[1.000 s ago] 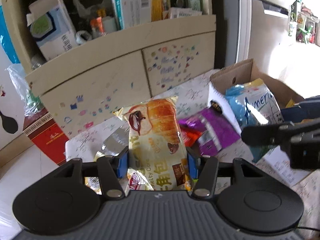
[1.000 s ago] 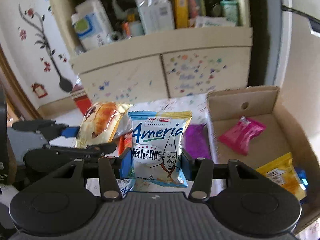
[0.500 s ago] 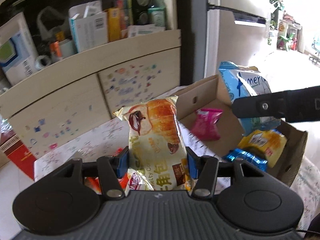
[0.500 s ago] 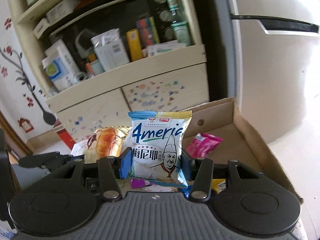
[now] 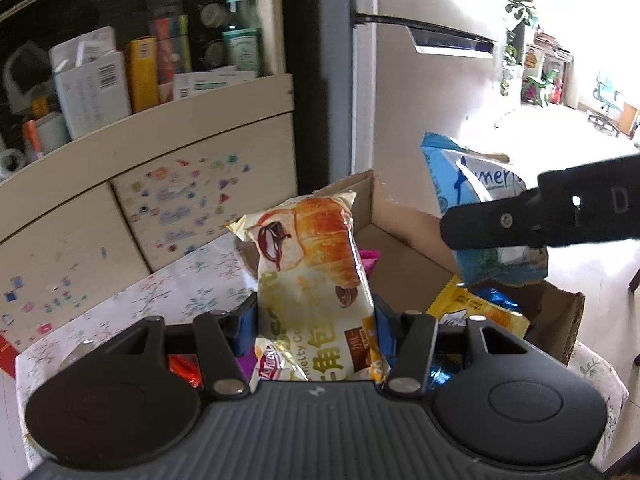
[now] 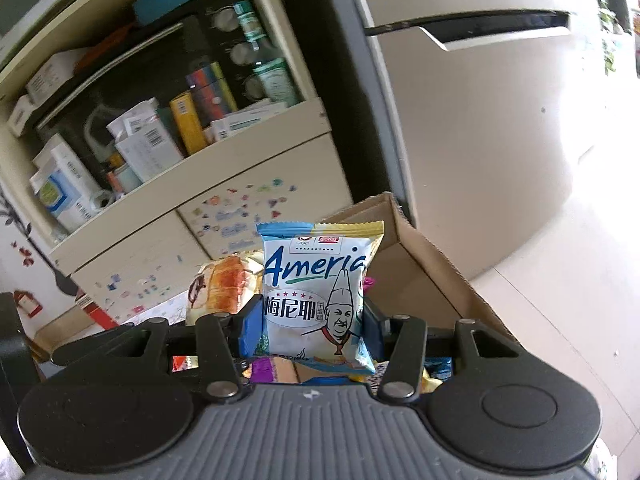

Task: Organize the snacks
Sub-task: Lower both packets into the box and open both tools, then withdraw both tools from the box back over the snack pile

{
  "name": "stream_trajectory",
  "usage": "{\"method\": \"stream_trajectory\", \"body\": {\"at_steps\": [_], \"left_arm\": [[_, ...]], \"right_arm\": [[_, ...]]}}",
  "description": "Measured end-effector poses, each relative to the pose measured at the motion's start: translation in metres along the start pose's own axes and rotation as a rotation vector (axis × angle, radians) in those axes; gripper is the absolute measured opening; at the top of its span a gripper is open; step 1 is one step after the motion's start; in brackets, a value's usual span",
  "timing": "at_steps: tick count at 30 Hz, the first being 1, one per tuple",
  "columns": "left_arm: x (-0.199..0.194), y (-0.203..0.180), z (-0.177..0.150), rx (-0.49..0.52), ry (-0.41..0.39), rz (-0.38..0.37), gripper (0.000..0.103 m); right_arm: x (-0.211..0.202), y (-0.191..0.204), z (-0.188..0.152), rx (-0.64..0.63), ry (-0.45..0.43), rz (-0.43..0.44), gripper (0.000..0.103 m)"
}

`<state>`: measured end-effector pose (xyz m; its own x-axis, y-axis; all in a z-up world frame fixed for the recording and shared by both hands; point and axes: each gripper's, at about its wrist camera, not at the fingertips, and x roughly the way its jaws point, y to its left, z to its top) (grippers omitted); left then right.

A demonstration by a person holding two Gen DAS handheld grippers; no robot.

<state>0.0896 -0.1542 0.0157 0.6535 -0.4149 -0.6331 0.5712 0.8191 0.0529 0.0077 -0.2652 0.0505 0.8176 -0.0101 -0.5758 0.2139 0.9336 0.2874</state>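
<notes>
Our left tool (image 5: 316, 320) clenched on the croissant packet (image 5: 310, 276), our right tool (image 6: 310, 320) clenched on the blue biscuit packet (image 6: 316, 292), both held above the cardboard box (image 5: 404, 248) on the worktop (image 5: 180, 284)

A cream-and-gold croissant packet (image 5: 316, 280) with a brown pastry print fills the frame's centre. At right, a blue-and-white cracker packet (image 5: 476, 200) carries dark blue lettering. Lower right sits a plain brown cardboard box (image 5: 404, 264). The tablecloth (image 5: 192, 284) at left is white with a pale floral pattern.
</notes>
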Motion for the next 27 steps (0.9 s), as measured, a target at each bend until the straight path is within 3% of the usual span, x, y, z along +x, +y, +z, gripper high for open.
{"method": "stream_trajectory", "body": {"at_steps": [8, 12, 14, 16, 27], "left_arm": [[0.022, -0.018, 0.003, 0.033, 0.022, -0.025, 0.055], [0.028, -0.022, 0.003, 0.042, 0.02, -0.039, 0.057], [0.028, -0.025, 0.003, 0.047, 0.019, -0.039, 0.07], [0.024, -0.025, 0.003, 0.048, 0.004, -0.028, 0.082], [0.0, 0.002, 0.005, -0.027, 0.009, 0.0, 0.088]], "right_arm": [[0.004, -0.012, 0.003, 0.074, 0.016, -0.021, 0.057], [0.012, -0.02, 0.003, 0.122, 0.029, -0.074, 0.057], [0.014, -0.025, 0.002, 0.153, 0.028, -0.102, 0.06], [0.014, -0.03, 0.002, 0.183, 0.025, -0.119, 0.07], [0.012, -0.026, 0.0, 0.151, 0.009, -0.089, 0.078]]}}
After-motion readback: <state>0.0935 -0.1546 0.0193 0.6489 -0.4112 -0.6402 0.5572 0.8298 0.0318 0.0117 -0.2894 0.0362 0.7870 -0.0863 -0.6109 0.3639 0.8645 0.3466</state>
